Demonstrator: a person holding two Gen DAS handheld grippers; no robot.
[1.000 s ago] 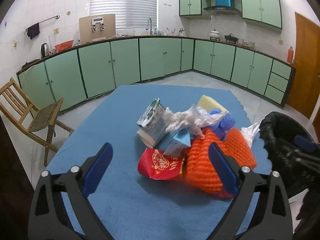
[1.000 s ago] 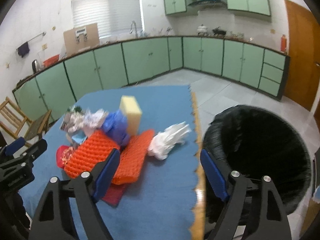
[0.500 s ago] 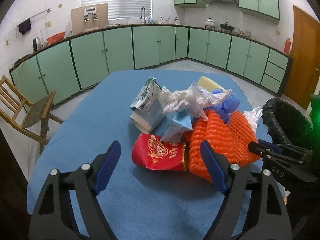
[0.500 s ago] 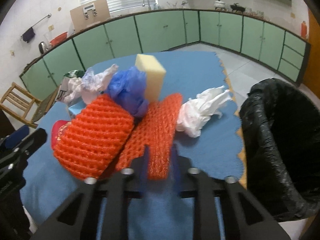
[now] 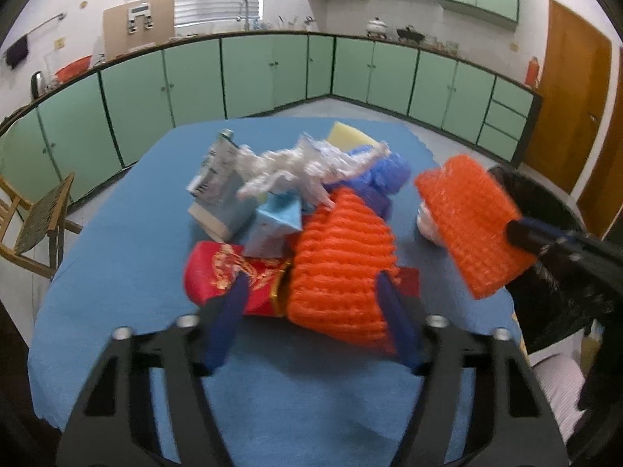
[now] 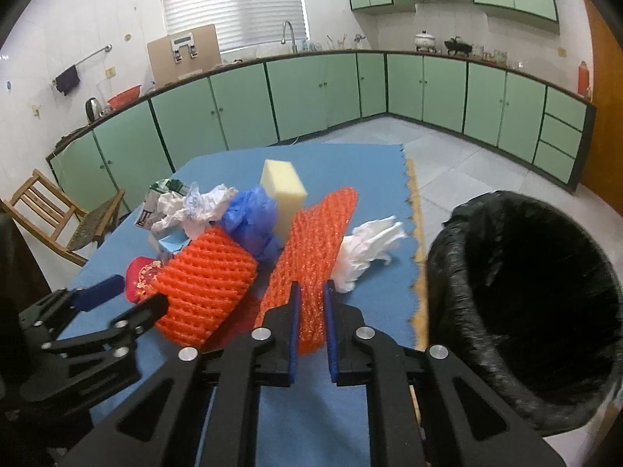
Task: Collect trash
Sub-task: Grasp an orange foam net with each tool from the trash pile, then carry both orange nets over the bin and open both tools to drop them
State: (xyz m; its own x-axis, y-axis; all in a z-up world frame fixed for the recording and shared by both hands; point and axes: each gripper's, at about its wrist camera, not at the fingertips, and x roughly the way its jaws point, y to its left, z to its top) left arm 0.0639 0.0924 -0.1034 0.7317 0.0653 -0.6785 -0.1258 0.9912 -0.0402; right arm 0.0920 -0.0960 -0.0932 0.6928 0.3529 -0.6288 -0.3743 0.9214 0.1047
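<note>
A pile of trash lies on the blue mat (image 5: pixel 117 264): a red packet (image 5: pixel 222 268), a bulky orange foam net (image 5: pixel 342 264), cartons, crumpled white paper, a blue bag and a yellow sponge (image 6: pixel 282 190). My right gripper (image 6: pixel 310 311) is shut on a flat orange foam net sheet (image 6: pixel 311 241) and holds it lifted off the mat; it also shows in the left wrist view (image 5: pixel 467 222). My left gripper (image 5: pixel 311 303) is open, its fingers straddling the bulky orange net and the red packet. A black-lined trash bin (image 6: pixel 521 303) stands right of the mat.
A white plastic bag (image 6: pixel 366 249) lies near the mat's right edge. A wooden chair (image 6: pixel 58 218) stands left of the table. Green cabinets line the far walls.
My right gripper has closed on the flat orange net sheet and lifted it toward the bin side. My left gripper has moved forward to the bulky orange net and narrowed.
</note>
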